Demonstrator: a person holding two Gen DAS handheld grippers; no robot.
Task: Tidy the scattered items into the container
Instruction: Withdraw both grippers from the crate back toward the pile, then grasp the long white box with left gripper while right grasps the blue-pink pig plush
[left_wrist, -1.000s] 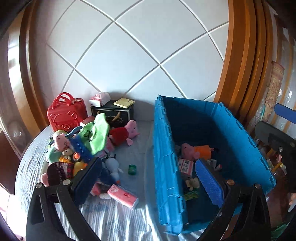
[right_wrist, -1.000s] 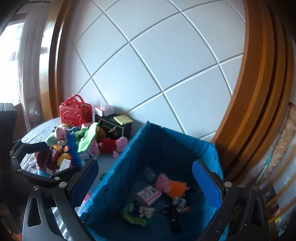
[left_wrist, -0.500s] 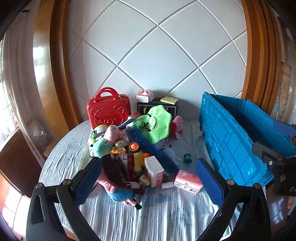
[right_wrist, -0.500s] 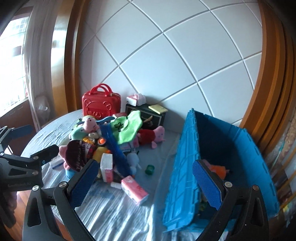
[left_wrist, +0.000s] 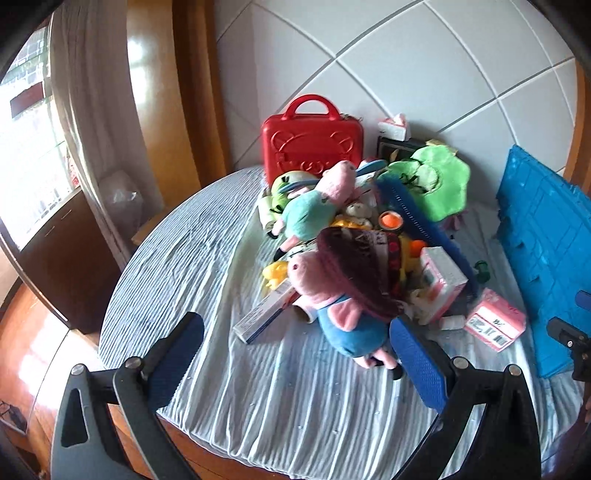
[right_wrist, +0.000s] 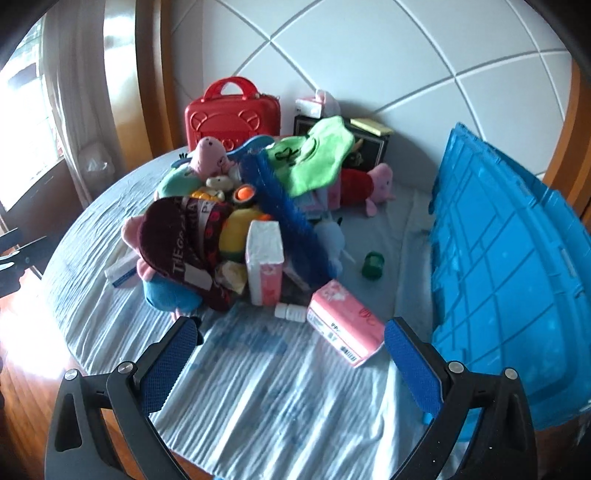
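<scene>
A heap of toys and packets lies on the round table: a pig plush in blue under a dark red cap, a teal pig plush, a green cloth, a blue brush and pink tissue packs. The blue crate stands at the right. My left gripper is open and empty, just in front of the blue pig plush. My right gripper is open and empty, just short of the lying pink pack.
A red toy suitcase and a black box stand against the tiled wall behind the heap. A small green cup and a white bottle lie loose. The table edge is close below both grippers; a dark cabinet stands left.
Both grippers have swung left, away from the crate and toward the heap, and come closer to the table. Both stayed open and empty.
</scene>
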